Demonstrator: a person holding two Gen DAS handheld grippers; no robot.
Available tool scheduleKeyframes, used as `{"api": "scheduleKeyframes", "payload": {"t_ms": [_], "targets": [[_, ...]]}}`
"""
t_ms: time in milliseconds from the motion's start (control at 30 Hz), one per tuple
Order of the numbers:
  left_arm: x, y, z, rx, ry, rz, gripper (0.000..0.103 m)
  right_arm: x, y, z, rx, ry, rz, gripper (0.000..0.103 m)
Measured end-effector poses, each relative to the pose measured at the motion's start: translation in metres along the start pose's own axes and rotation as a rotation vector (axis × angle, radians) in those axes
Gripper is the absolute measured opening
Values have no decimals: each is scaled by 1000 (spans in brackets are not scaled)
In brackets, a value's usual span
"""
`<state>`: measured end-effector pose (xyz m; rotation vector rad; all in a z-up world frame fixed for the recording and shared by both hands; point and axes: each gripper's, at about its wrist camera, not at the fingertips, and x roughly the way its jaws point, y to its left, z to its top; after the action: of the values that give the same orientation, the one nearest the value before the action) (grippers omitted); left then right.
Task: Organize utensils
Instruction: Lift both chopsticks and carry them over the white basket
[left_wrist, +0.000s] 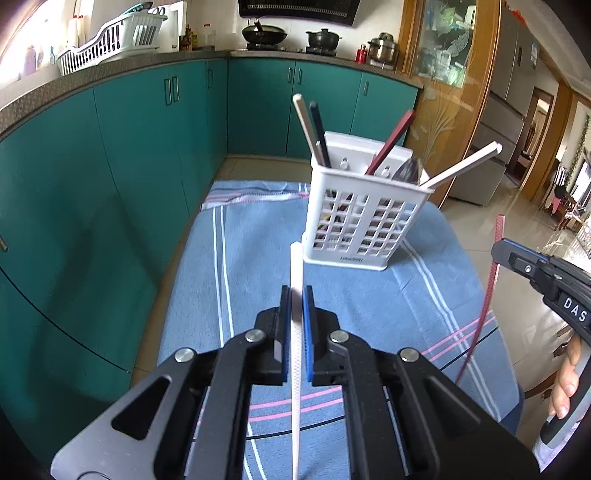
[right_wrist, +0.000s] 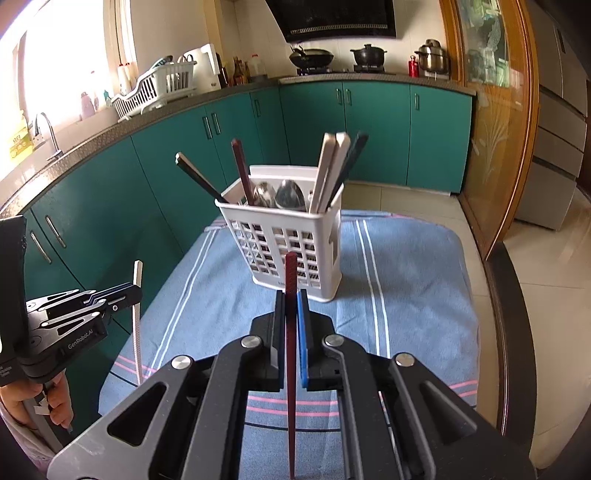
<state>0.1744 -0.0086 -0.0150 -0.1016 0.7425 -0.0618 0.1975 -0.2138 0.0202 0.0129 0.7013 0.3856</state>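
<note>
1. In the left wrist view, the left gripper (left_wrist: 296, 295) is clenched on a white chopstick (left_wrist: 296, 332), which runs lengthwise between the blue pads (left_wrist: 307, 332) and sticks out ahead of them, its far tip near the foot of the holder.
2. In the right wrist view, the right gripper (right_wrist: 290, 299) is clamped on a dark red chopstick (right_wrist: 290, 332), held the same way between its two fingers, the tip rising in front of the holder's lattice wall.
3. Each gripper also shows in the other's camera: the right one at the right edge of the left view with its red stick standing nearly upright, the left one at the left edge of the right view with its white stick upright too.
4. Under both lies a blue striped towel (left_wrist: 258, 258) spread over the table, with white and pink lines across it.
5. Farther on, a white utensil holder (right_wrist: 280, 243) stands upright on the towel, well apart from the towel's near edge.
6. It holds several chopsticks leaning outward, white, black and dark red, plus two metal spoons (right_wrist: 280, 194) bowl-up in the middle.
7. Beyond the table run teal cabinets (right_wrist: 369, 129) below a speckled counter.
8. On that counter sit a white dish rack (right_wrist: 155, 88) on the left, and a wok (right_wrist: 311, 56) and pots on the stove at the back.
</note>
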Motion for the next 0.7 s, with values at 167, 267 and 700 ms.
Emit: {"api": "scheduleKeyframes", "payload": {"t_ms": [167, 267, 700], "targets": [[-23, 1, 14, -2, -61, -25, 6, -18, 4, 12, -8, -48, 13, 7], [-36, 1, 25, -7, -101, -51, 6, -31, 6, 21, -18, -80, 20, 7], [-106, -11, 116, 47, -367, -92, 6, -86, 19, 80, -82, -229, 36, 7]]}}
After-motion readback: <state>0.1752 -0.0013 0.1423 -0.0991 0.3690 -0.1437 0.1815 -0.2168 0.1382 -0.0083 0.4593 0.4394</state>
